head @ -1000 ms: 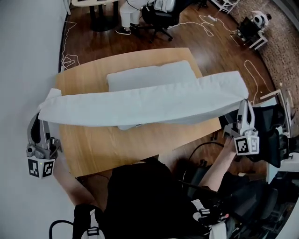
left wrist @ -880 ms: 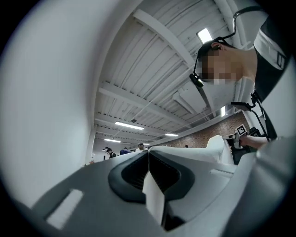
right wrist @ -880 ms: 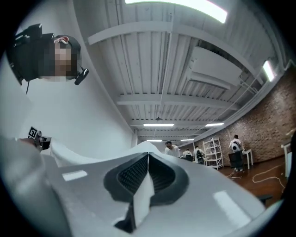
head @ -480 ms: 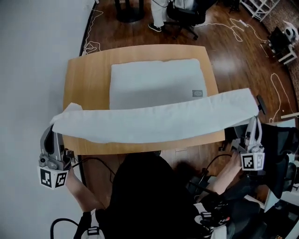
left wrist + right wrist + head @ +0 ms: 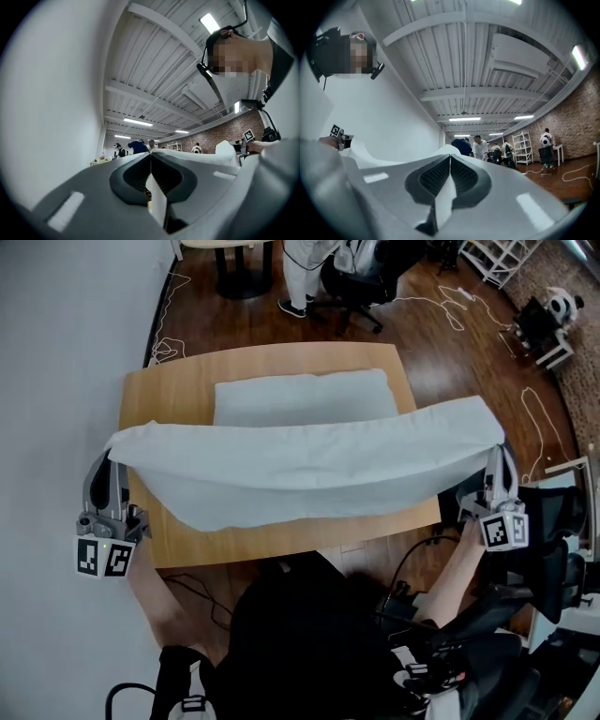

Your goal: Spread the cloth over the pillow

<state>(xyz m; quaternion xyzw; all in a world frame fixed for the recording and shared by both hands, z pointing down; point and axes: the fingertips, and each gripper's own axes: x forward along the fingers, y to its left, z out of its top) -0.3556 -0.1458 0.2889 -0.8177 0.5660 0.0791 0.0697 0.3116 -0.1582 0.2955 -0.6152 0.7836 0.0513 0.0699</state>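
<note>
A wooden desk [image 5: 167,397] is seen in the middle. A white cloth [image 5: 300,463] is held stretched out above its near half. A white pillow [image 5: 300,397] is laid flat on the far half, and its near edge is hidden by the cloth. The cloth's left end is pinched in the closed jaws of the left gripper [image 5: 111,458]. Its right end is pinched in the closed jaws of the right gripper [image 5: 497,452].

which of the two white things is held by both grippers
The cloth, the long one stretched between the left gripper and right gripper, pinched at each end. The pillow just lies flat on the table.
</note>
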